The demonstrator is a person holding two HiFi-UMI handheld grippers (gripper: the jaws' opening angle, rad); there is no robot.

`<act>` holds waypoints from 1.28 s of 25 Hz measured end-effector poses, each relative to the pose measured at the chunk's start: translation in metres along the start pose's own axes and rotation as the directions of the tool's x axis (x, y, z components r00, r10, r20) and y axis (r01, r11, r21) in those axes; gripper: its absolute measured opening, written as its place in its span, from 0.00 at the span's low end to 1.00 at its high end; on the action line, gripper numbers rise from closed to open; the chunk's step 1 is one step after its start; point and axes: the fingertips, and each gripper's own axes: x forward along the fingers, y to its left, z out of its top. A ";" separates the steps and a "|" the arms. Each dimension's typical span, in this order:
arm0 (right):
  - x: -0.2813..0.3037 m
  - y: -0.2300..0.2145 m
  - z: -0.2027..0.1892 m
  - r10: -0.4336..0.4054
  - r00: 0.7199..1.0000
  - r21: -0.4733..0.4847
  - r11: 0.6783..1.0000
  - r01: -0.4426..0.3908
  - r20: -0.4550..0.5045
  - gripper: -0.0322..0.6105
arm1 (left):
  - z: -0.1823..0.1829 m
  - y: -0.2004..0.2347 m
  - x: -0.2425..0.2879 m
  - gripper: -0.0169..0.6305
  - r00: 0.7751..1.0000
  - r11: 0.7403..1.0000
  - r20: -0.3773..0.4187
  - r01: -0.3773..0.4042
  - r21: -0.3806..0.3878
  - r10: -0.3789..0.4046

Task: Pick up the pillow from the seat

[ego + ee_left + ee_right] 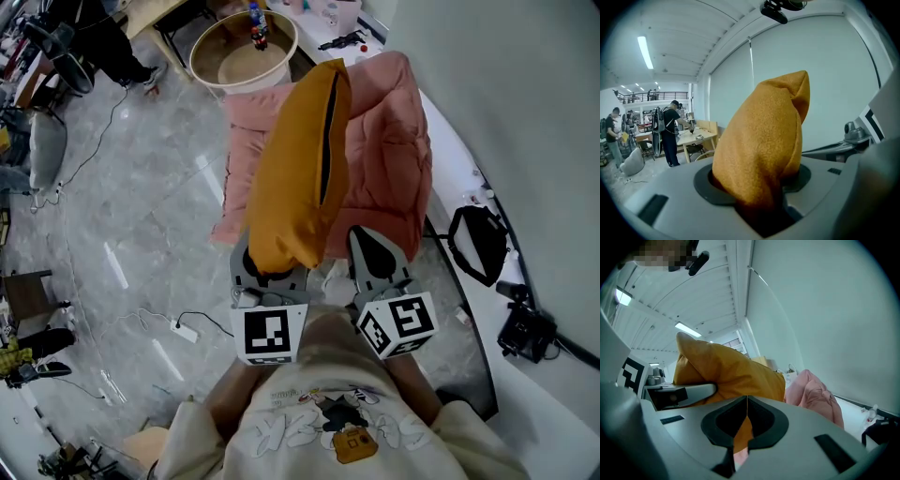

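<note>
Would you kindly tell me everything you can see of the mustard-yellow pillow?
The pillow is mustard-yellow, of soft fleecy-looking fabric, with a dark slit like a zip opening along one side. It is lifted, standing nearly on end over the pink quilted cushion. The left claw is shut on its lower corner, bunching the cloth there.

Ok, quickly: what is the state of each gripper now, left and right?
Left gripper: closed on the orange fleece pillow.
Right gripper: closed, holding nothing.
</note>
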 end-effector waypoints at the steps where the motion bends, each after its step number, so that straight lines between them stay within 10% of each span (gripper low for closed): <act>1: 0.000 0.005 -0.001 0.000 1.000 -0.005 1.000 0.000 -0.001 0.09 | -0.002 0.003 -0.004 0.39 1.000 1.000 0.005 0.004 0.002 -0.004; 32: -0.034 0.163 -0.055 -0.072 0.997 -0.083 0.994 0.074 0.026 0.08 | -0.049 0.072 -0.145 0.39 0.994 0.996 0.062 0.088 -0.004 -0.088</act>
